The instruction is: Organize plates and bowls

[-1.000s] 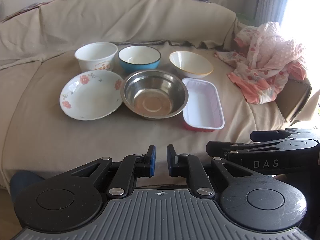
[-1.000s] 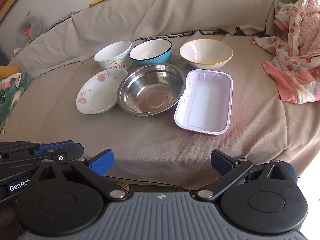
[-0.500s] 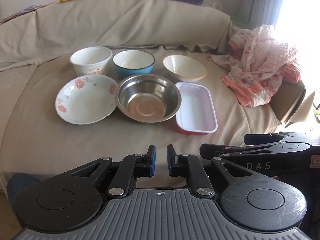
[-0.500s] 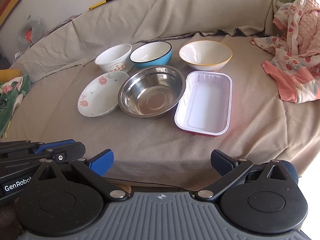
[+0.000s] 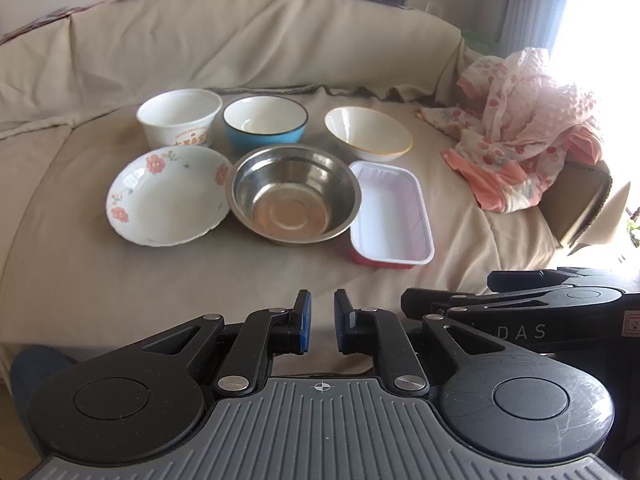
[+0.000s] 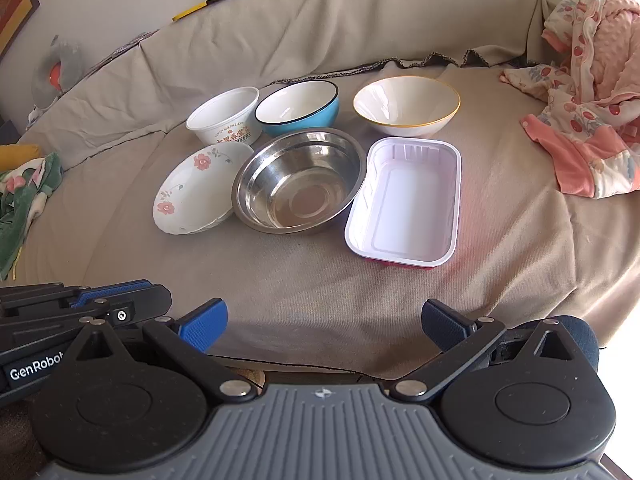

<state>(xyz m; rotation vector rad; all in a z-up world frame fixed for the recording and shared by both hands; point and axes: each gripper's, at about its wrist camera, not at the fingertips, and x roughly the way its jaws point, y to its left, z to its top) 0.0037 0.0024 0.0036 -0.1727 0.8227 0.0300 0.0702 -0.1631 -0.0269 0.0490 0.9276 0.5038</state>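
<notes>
On the beige-covered sofa seat [image 5: 120,280] stand a white paper bowl [image 5: 179,120] [image 6: 224,118], a blue bowl [image 5: 265,122] [image 6: 298,108], a white yellow-rimmed bowl [image 5: 368,134] [image 6: 406,106], a flowered plate [image 5: 168,196] [image 6: 192,188], a steel bowl [image 5: 294,194] [image 6: 300,184] and a white plastic tray [image 5: 390,216] [image 6: 406,204]. My left gripper [image 5: 319,322] is nearly shut and empty, well short of the dishes. My right gripper [image 6: 324,326] is open and empty, also short of them.
A pink patterned garment [image 5: 528,132] [image 6: 588,88] lies on the right armrest. A green flowered cloth [image 6: 20,200] lies at the left. The sofa backrest [image 5: 240,40] rises behind the dishes. Each gripper shows at the edge of the other's view.
Both grippers have drifted slightly, so the dishes sit a little lower and nearer in the views. Neither jaw opening has changed. No dish has moved.
</notes>
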